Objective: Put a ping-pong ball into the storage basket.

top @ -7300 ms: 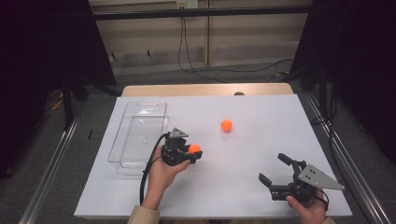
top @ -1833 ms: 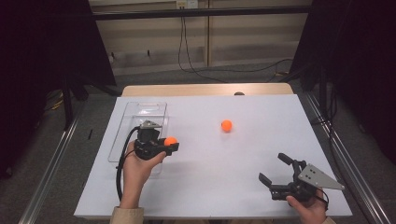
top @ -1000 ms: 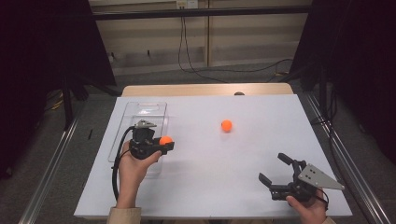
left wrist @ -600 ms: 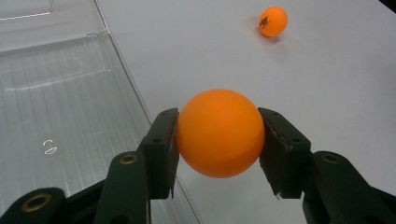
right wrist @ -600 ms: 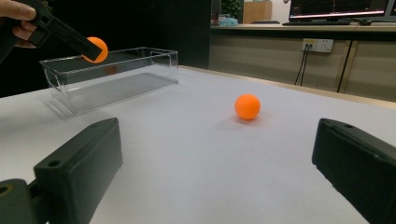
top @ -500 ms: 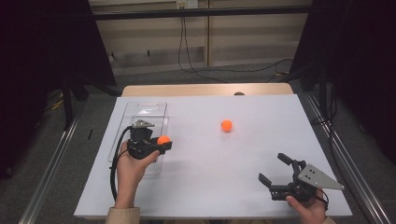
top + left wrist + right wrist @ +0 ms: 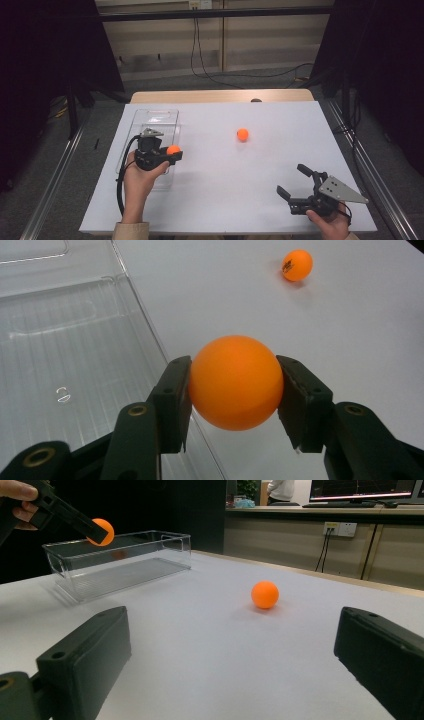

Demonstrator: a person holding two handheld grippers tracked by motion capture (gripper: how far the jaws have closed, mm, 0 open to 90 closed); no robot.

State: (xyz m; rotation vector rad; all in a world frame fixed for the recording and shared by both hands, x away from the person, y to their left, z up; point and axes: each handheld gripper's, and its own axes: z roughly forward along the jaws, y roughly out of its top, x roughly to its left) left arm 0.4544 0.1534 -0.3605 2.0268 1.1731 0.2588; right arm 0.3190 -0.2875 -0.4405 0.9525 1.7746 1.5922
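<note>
The left gripper (image 7: 234, 385) is clamping an orange ball (image 7: 235, 382) between its pads, hanging right over the bin's (image 7: 150, 120) near wall. The right gripper (image 7: 300, 187) is resting wide open, holding nothing. A second ball (image 7: 242, 133) is sitting mid-table. Released here, the held ball is likely clipping the rim — bouncing out onto the table and rolling off.

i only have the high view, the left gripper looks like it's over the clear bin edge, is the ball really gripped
Observer: Yes. In the left gripper view both pads of the left gripper press the held orange ball.
Operator: is it over the bin or the table
Observer: It hangs right at the clear bin near wall, above the rim.
Operator: right side ready?
Observer: The right gripper stands open, facing the loose orange ball.
</note>
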